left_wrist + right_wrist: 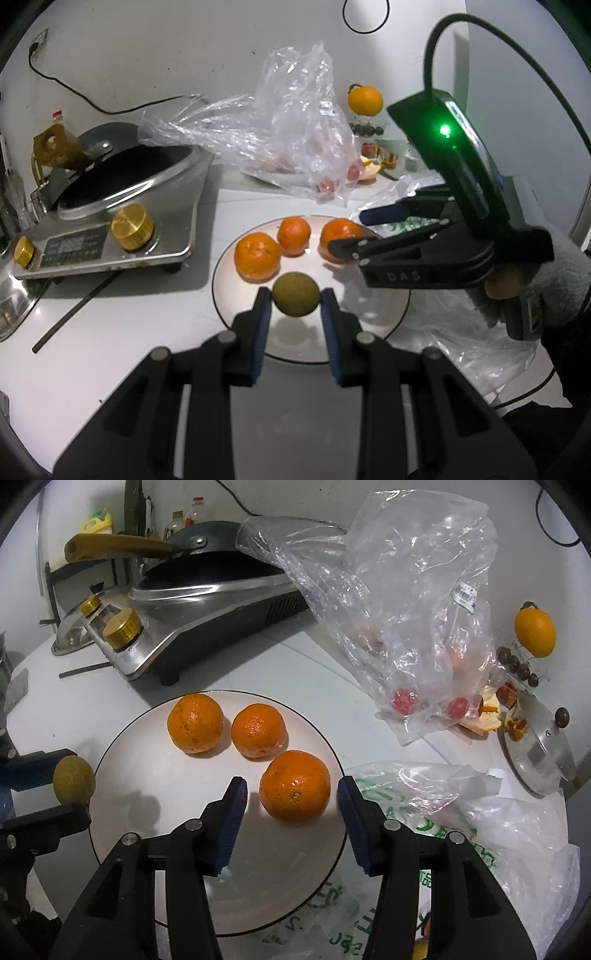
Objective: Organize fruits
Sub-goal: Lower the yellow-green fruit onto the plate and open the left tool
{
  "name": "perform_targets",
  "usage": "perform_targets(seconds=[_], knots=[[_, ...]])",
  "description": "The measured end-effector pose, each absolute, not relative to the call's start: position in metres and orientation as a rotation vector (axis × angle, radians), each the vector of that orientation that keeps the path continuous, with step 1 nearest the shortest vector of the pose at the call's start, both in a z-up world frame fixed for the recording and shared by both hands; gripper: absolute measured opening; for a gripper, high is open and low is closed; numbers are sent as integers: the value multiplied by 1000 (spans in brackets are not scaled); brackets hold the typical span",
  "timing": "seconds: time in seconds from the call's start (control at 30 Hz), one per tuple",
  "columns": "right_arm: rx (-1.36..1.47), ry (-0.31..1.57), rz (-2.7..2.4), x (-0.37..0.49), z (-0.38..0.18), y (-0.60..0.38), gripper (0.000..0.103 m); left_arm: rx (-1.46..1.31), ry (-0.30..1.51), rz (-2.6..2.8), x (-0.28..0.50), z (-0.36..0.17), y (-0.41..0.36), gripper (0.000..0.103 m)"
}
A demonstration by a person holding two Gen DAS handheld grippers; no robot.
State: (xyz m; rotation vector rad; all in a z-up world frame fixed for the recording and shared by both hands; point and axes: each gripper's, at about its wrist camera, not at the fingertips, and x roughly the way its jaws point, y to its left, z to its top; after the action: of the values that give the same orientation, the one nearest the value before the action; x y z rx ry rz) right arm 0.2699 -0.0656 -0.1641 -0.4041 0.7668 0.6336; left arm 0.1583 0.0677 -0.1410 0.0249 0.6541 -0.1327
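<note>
Between my left gripper's blue pads sits a small green fruit, pinched above the near part of the plate, where three oranges already lie. My right gripper, seen in its own view, stands spread wide around the nearest orange, touching neither side. I judge the job partly done: one orange and bagged red fruit are still off the plate.

Bare plate on the near-left side, room to pass there. 3 oranges crowd the far/right part. Stove blocks far left, clear bag w/ red fruit blocks behind, crumpled bags along the plate's right edge.
</note>
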Motion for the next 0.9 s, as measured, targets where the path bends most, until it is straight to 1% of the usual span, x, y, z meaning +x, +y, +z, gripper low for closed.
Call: perform_targets(seconds=[0.4,0.7,0.9], knots=[[-346,722,662,268,-147,-85,54,44,701,-143,187,-149,57,28],[-330,705,700,277,-146,-94,54,57,776,-116,226,-168,49,28],[-313,699,713,286,-147,-99,54,67,806,-90,237,-176,47,28]])
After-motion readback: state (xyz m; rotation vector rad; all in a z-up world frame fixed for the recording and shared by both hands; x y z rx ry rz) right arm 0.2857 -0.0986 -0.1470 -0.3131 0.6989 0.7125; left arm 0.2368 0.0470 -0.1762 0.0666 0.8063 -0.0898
